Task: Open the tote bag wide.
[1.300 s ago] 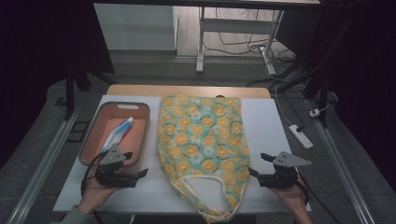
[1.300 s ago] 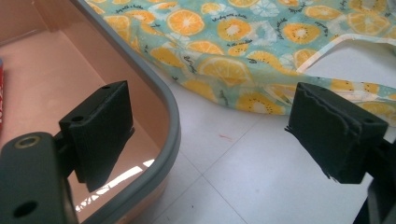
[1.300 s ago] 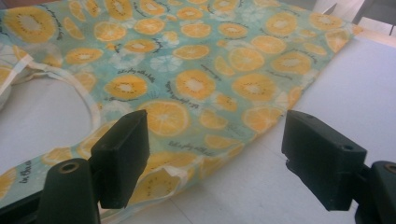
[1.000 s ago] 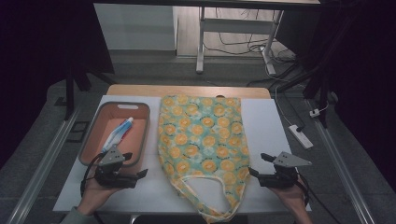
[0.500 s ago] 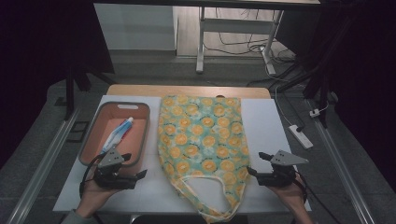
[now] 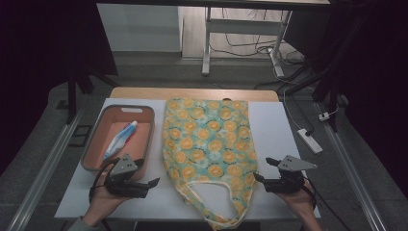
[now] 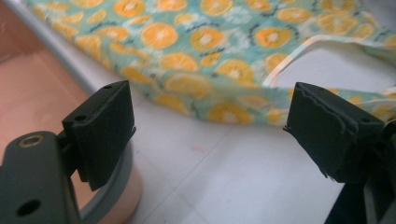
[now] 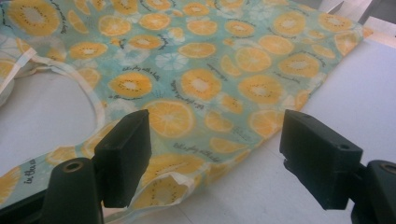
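a white table (image 6: 284, 130) seen from above, with a person's two hands coming in from the near edge, each holding a black two-jaw gripper.

at the far left sits a salmon-coloured tray (image 6: 94, 149) with a grey rim, holding a toothpaste tube (image 6: 120, 140) that lies slanted inside it. just near of the tray's near right corner is the left gripper (image 6: 150, 184), jaws spread wide with nothing between them, pointing right toward the bag. in the left gripper view its jaws frame bare table, with the tray's rim just beside one jaw and the bag's near left edge a little beyond.

in the middle lies a fabric tote bag (image 6: 207, 144), teal with orange slices printed on it, flat on the table, mouth and pale handles (image 6: 199, 192) toward the near edge. the lowest handle loop hangs past the table's near edge.

at the right, the right gripper (image 6: 258, 177) is also spread wide and holding nothing, its tips just at the bag's near right edge. in the right gripper view the cloth's corner lies between the jaws.

judging by this, the work has barely begun: the bag is ungrasped and shut flat, the tube not yet moved.

the print's small lettering is too small to read, as is the tube's label.
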Demonstrator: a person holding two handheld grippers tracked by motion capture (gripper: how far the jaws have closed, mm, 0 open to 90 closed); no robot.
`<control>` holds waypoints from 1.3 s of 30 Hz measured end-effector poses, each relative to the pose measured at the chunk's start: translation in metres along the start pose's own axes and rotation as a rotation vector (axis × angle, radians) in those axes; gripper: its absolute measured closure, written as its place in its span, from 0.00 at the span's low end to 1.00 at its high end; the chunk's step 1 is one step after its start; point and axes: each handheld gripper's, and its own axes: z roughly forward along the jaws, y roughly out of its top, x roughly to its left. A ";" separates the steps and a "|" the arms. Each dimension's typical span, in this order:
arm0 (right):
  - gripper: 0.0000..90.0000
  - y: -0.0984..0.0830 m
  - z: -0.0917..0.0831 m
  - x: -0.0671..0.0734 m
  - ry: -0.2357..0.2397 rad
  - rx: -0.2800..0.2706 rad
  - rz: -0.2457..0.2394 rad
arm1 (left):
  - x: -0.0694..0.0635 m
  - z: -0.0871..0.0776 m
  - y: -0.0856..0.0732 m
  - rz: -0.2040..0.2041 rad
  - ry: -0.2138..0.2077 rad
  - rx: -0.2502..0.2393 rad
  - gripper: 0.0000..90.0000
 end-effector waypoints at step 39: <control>0.28 -0.003 0.007 0.001 0.032 0.023 0.002 | -0.059 0.090 0.036 0.338 -0.255 0.372 0.51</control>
